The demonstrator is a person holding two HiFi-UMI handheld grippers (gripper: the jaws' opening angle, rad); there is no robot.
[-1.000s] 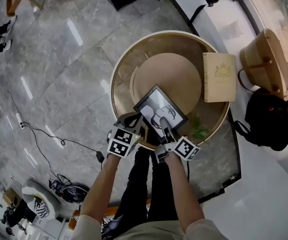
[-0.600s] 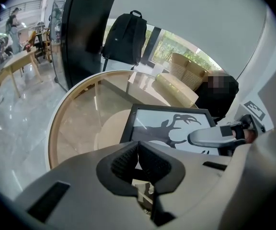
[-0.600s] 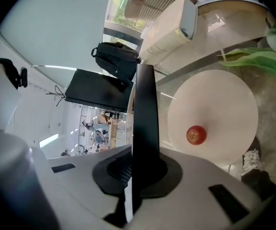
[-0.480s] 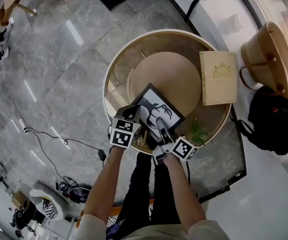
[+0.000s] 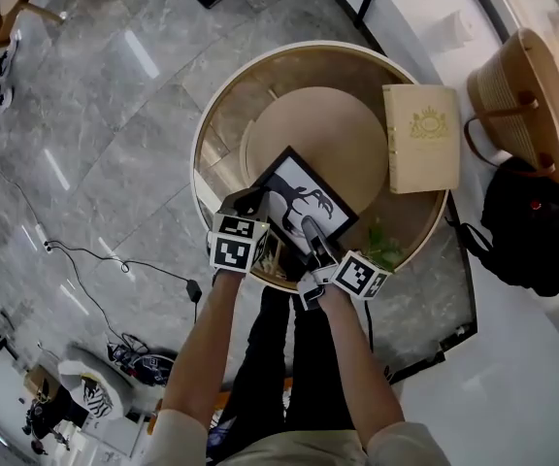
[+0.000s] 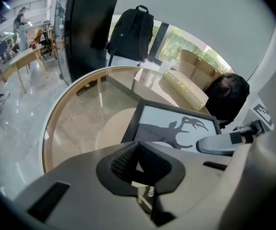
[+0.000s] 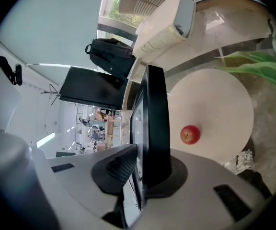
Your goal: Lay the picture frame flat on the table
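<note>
The black picture frame with a deer silhouette is held tilted low over the round glass table, its print facing up. My right gripper is shut on its near edge. In the right gripper view the frame stands edge-on between the pads of that gripper. My left gripper is at the frame's left corner. In the left gripper view its pads meet just in front of the frame. Nothing shows clearly between them. I cannot tell whether the frame touches the glass.
A cream box lies at the table's right rim, with green leaves near my right hand. Under the glass are a round beige disc and a red apple. A wicker basket and a black backpack stand to the right.
Both grippers have sunk toward the table with the frame, which now lies flatter. The left gripper has come in closer to the frame's left corner.
</note>
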